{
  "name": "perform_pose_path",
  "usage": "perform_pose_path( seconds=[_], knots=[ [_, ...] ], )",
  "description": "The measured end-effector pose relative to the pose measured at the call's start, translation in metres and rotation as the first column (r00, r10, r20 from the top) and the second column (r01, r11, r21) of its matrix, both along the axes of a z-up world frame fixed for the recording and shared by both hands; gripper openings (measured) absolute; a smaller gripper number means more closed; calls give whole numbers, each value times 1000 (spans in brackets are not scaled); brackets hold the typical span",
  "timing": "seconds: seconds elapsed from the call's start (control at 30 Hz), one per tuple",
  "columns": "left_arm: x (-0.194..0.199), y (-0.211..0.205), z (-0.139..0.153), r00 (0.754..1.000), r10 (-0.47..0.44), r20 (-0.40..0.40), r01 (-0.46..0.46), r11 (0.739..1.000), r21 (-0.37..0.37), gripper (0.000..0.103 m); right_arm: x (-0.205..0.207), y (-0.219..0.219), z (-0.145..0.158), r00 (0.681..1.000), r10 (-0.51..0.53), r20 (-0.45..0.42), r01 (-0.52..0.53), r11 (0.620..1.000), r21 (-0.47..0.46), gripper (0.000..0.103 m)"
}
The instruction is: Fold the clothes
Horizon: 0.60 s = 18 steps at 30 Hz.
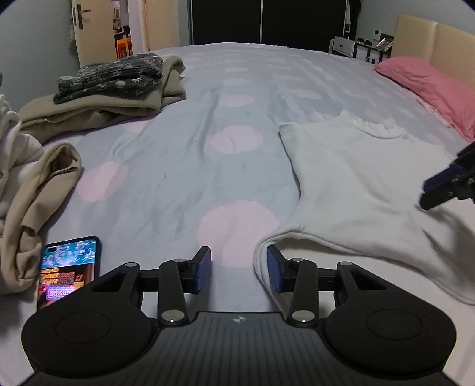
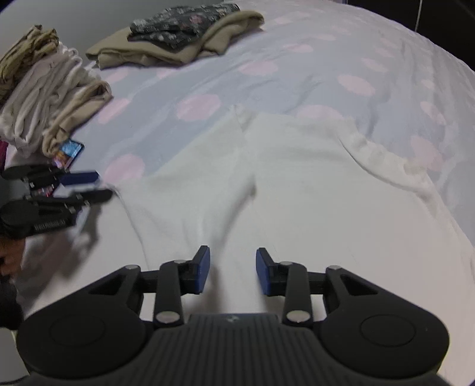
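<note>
Hovering half-spread, both the left hand-held gripper and right hand-held gripper grip nothing above white sweater.

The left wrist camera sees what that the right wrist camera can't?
Only the left wrist view shows the pink pillow, the headboard and the door. Only the right wrist view shows a person's hand behind the left gripper. Both show the white sweater, the phone and the folded pile.
</note>
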State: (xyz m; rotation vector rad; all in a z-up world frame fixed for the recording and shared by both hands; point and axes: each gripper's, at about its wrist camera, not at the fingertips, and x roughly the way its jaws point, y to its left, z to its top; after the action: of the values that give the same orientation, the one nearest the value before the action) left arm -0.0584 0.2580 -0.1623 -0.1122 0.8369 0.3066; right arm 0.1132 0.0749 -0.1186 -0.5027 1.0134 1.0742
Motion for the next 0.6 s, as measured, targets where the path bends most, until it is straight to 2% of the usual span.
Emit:
perform_pose_path(
  seconds=[0.13, 0.23, 0.33, 0.53, 0.6],
  knots=[
    [2, -3, 0, 1000, -1, -20, 1, 1000, 13, 46, -9, -19, -12, 998, 66, 7, -65, 996, -68, 37],
    [3, -1, 0, 1000, -6, -28, 6, 1000, 10, 51, -13, -37, -15, 996, 88, 28, -86, 993, -84, 38],
    [0, 1, -2, 999, -8, -32, 8, 1000, 8, 55, -4, -64, -13, 998, 55, 30, -52, 995, -81, 39],
    [1, -2, -4, 999, -7, -36, 8, 1000, 22, 57, 9, -121, -14, 998, -60, 13, 60, 995, -76, 39],
    [3, -3, -4, 999, -8, -44, 10, 999, 34, 57, 11, -133, -23, 996, -80, -27, 77, 993, -86, 37]
  ],
)
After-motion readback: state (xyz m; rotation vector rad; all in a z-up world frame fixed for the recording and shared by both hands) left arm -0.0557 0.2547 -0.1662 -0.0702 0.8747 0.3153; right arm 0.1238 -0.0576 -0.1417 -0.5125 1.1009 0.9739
